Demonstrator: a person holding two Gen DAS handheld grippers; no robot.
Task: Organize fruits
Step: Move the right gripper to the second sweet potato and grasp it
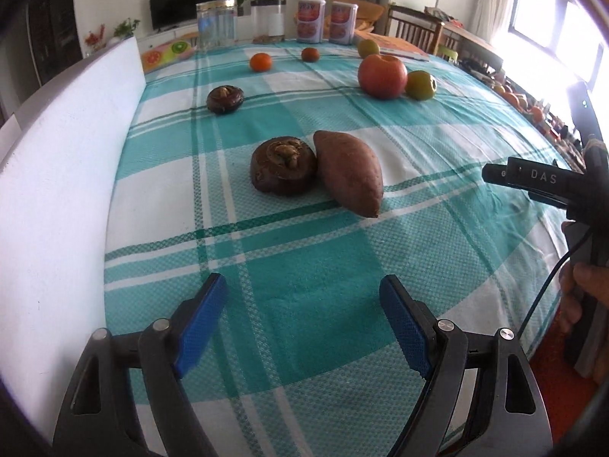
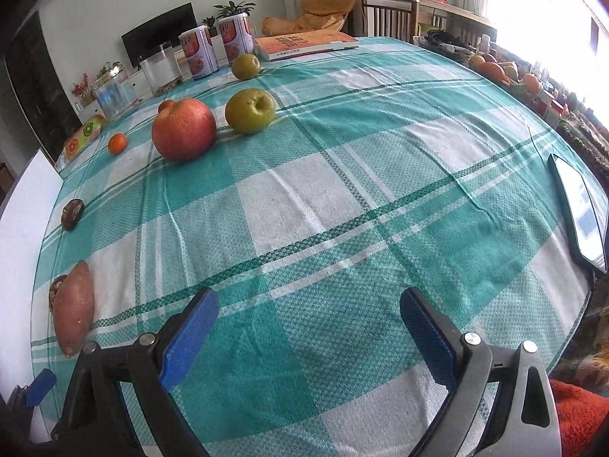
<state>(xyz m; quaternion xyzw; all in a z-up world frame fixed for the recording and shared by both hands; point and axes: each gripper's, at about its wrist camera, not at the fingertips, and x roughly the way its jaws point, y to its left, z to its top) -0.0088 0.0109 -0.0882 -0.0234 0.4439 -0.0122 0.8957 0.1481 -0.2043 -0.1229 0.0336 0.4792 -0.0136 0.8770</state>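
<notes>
On the teal checked tablecloth lie a red apple (image 1: 381, 75) (image 2: 183, 128), a green apple (image 1: 420, 84) (image 2: 250, 110) beside it, a second green apple (image 1: 367, 48) (image 2: 245, 66) farther back, and two small oranges (image 1: 260, 62) (image 1: 310, 54); one orange (image 2: 117, 143) shows in the right wrist view. A sweet potato (image 1: 349, 171) (image 2: 73, 306) touches a brown mushroom-like piece (image 1: 282, 169). Another brown piece (image 1: 225, 99) (image 2: 72, 213) lies farther back. My left gripper (image 1: 303, 318) is open and empty, short of the sweet potato. My right gripper (image 2: 308, 329) is open and empty over bare cloth.
A white board (image 1: 57, 175) stands along the table's left edge. Two printed cans (image 1: 311, 19) (image 2: 199, 55), clear jars (image 1: 216, 24), and an orange book (image 2: 304, 45) stand at the back. A phone (image 2: 580, 211) lies at the right edge. The right tool's body (image 1: 540, 181) shows at the right.
</notes>
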